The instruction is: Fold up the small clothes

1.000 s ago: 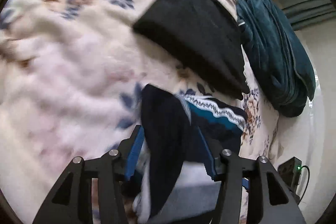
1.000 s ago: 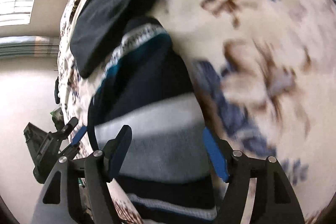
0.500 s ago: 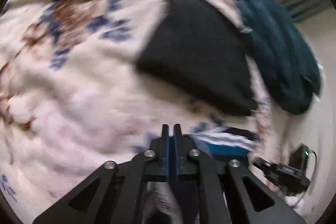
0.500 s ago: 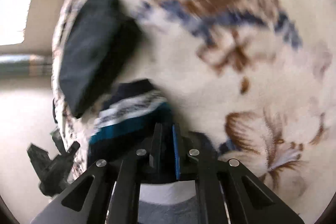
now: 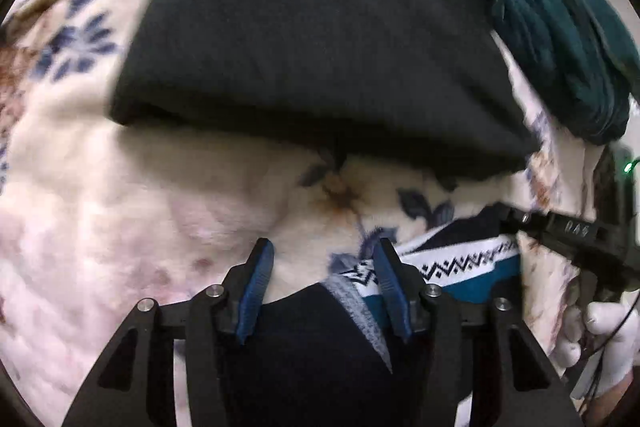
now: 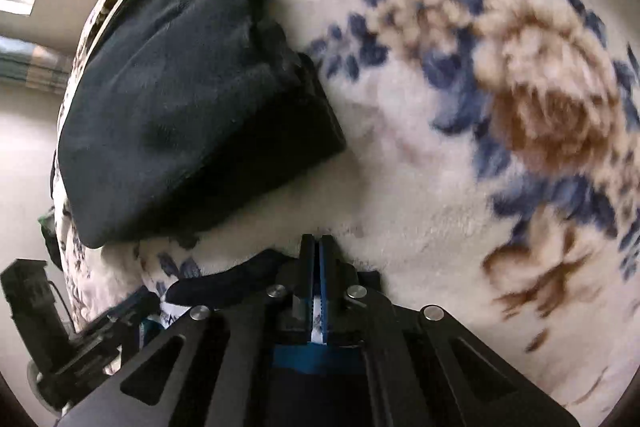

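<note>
The left gripper (image 5: 322, 283) points down at a floral blanket (image 5: 132, 195), and its blue fingers (image 5: 256, 287) have just been opening: they stand about half apart, with the dark edge of the striped sweater (image 5: 460, 263) lying low between them but not pressed by either pad. The sweater's patterned white and teal band runs out past the right-hand finger toward the right gripper (image 6: 319, 281). In the right wrist view that gripper's fingers (image 6: 327, 291) have just been closing and are now pinched together, with a thin fold of the sweater's white and teal cloth caught between the pads; the navy body of the garment bunches just behind and to the left of them. Ahead of both sets of fingers, well apart from the sweater, lies a folded black garment (image 5: 320, 39). Beyond it, up and to the right of the left fingers, a teal garment (image 5: 560, 27) sits heaped.
</note>
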A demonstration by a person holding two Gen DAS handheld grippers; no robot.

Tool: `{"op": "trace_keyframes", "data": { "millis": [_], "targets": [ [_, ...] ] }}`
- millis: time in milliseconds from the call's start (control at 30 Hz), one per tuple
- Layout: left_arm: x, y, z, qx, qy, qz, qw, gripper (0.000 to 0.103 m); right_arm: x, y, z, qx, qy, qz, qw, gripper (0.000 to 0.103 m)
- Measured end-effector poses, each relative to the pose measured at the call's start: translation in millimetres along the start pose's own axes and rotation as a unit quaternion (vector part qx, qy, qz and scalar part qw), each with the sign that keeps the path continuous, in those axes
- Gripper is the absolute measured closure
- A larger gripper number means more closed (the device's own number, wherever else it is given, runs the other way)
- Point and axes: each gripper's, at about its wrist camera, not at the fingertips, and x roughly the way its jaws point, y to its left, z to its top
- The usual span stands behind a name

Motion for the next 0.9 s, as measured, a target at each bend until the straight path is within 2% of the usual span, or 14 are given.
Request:
{"op": "trace_keyframes", "data": {
  "millis": [100, 167, 200, 233, 333, 400, 433, 467, 533, 600, 700, 800, 867, 900],
  "targets": [
    [-42.7, 13.5, -12.4, -0.027, -0.04, -0.025, 0.9985, 0.053, -24.6, 0.6, -7.4, -0.025, -0.001, 0.004, 1.0, 0.089],
    [-72.0, 27.3, -32.0, -0.06, -0.056, -0.043, 0.9957, 0.053, -40.5, -5.4, -21.6, -0.021, -0.003, 0.023, 1.0, 0.065],
    [-80.8, 33.1, -44.3, -0.073, -0.056, -0.054, 0.9943, 0.053, -47.7, -10.7, -31.1, -0.014, -0.003, 0.031, 0.999, 0.049],
    [-85.0, 37.3, -53.9, -0.082, -0.052, -0.054, 0.9938, 0.053, -54.3, -15.3, -45.2, -0.005, -0.001, 0.04, 0.999, 0.044],
    [-81.6, 38.5, -84.4, -0.105, -0.027, -0.068, 0.9918, 0.053, -62.1, -29.5, -78.6, 0.018, 0.01, 0.05, 0.999, 0.044],
    [-71.5, 37.5, -95.1, -0.105, -0.013, -0.059, 0.9927, 0.055, -60.9, -40.2, -100.3, 0.04, 0.019, 0.054, 0.998, 0.044],
    [-61.6, 31.2, -99.5, -0.102, -0.012, -0.055, 0.9932, 0.081, -58.7, -44.7, -109.5, 0.051, 0.023, 0.058, 0.997, 0.044],
    [-55.7, 29.5, -104.1, -0.1, -0.011, -0.06, 0.9932, 0.092, -59.1, -53.1, -122.4, 0.061, 0.028, 0.065, 0.996, 0.044],
    [-63.3, 24.8, -110.1, -0.086, -0.039, -0.049, 0.9943, 0.094, -50.7, -53.7, -139.0, 0.083, 0.041, 0.077, 0.993, 0.044],
    [-78.4, 29.5, -113.7, -0.069, -0.062, -0.016, 0.9955, 0.094, -41.1, -46.4, -151.6, 0.09, 0.043, 0.081, 0.992, 0.044],
    [-48.7, 44.2, -113.3, -0.066, -0.021, 0.012, 0.9975, 0.093, -39.2, -41.7, -154.4, 0.086, 0.044, 0.085, 0.992, 0.044],
    [-53.6, 47.3, -104.1, -0.079, -0.014, -0.032, 0.9963, 0.09, -40.5, -28.1, -152.7, 0.062, 0.044, 0.073, 0.994, 0.044],
    [-62.5, 54.8, -103.3, -0.112, -0.022, -0.076, 0.9906, 0.08, -44.3, -21.7, -149.1, 0.049, 0.042, 0.068, 0.996, 0.044],
    [-64.6, 59.1, -104.6, -0.126, -0.024, -0.098, 0.9868, 0.069, -47.1, -20.8, -149.3, 0.045, 0.04, 0.068, 0.996, 0.044]
  ]
}}
